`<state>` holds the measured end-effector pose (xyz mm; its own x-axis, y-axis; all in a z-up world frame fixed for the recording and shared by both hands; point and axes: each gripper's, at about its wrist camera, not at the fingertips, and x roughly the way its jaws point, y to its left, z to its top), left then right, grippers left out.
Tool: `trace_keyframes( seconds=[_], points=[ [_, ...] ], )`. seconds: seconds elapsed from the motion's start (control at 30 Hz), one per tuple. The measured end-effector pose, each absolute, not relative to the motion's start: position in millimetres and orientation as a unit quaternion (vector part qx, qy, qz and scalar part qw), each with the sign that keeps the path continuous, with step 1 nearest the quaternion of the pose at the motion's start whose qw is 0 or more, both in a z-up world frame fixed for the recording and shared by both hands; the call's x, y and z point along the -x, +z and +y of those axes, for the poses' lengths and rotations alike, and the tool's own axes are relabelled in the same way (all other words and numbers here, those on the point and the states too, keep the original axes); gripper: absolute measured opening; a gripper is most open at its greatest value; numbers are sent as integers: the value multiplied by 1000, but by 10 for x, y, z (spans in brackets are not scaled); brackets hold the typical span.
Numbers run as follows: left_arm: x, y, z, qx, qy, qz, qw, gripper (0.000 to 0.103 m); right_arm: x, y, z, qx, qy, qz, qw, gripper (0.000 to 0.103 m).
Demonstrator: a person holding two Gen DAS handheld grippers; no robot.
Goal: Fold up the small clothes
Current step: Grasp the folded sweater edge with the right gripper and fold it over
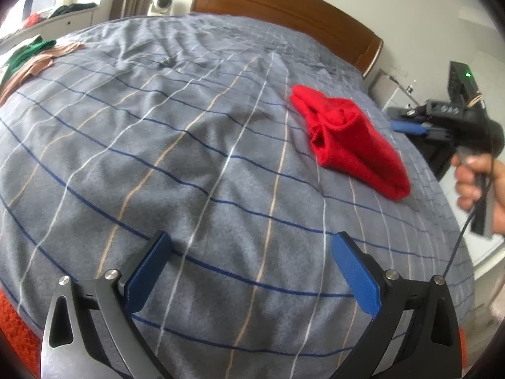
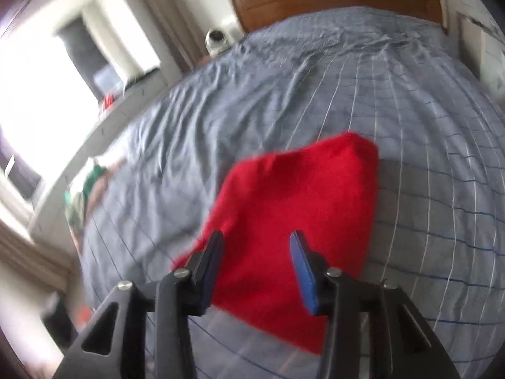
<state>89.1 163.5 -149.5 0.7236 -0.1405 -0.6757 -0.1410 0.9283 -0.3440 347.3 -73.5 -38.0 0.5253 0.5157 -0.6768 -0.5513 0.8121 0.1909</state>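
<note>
My right claw [image 2: 255,246] hangs half-spread, empty, over the folded red knit garment [image 2: 300,214]; left claw [image 1: 249,249] wide, empty. I'd grab from the heap at ten o'clock [image 1: 28,57] next.

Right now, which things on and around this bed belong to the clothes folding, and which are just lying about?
Part of the job:
red garment, folded on the bedspread
green and beige clothes at the bed's far left edge
left gripper, right gripper, both open

Just lying about:
wooden headboard
white camera
</note>
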Motion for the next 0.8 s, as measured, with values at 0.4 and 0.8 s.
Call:
trace_keyframes(
  seconds=[0.4, 0.8],
  points=[
    [-868, -1491, 1609, 182, 0, 370, 911, 102, -2892, -583, -620, 111, 309, 328, 886, 42],
    [-830, -1484, 1550, 142, 19, 393, 909, 102, -3167, -1171, -1243, -1, 247, 383, 890, 44]
  ],
)
